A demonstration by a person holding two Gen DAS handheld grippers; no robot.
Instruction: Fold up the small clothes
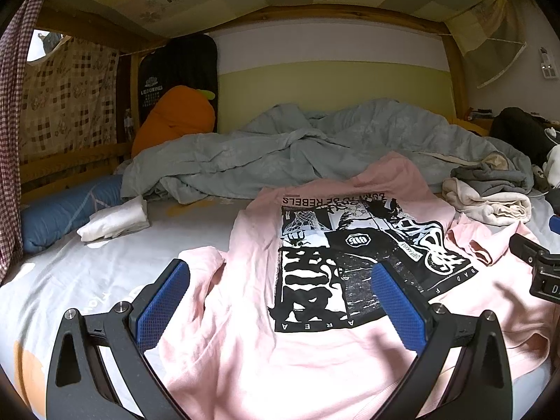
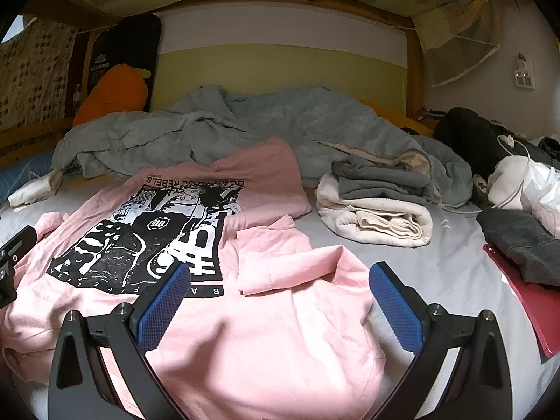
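A pink T-shirt [image 1: 245,315] lies spread print-side up on the pale bed sheet [image 1: 105,266], its black-and-white graphic [image 1: 350,262] reading upside down from this end, the words "BORN TO BE REBELS" along its far edge. The shirt is not yet folded; one sleeve [image 2: 273,255] is flopped loosely inward on the right side, and the far part of the shirt rides up onto the rumpled grey-green duvet [image 1: 315,147] heaped across the back of the bed.

The left gripper [image 1: 280,280] hangs over the near hem with its jaws spread wide, blue pads [image 1: 164,301] on either side of the lower part of the print and nothing held between them. The right gripper [image 2: 278,281] is likewise wide apart and empty, above the shirt's right portion, one pad over the print's corner and the other near the edge of the cloth by the bare sheet.

To the right of the shirt sits a folded stack, a grey garment [image 2: 381,178] on top of a cream one [image 2: 378,220]. A small white folded cloth [image 1: 115,220] lies to the left beside a blue pillow [image 1: 63,213]. An orange carrot-shaped plush [image 1: 175,119] leans in the far left corner. A red flat item [image 2: 525,304] lies at the right edge under a dark grey garment [image 2: 521,241]
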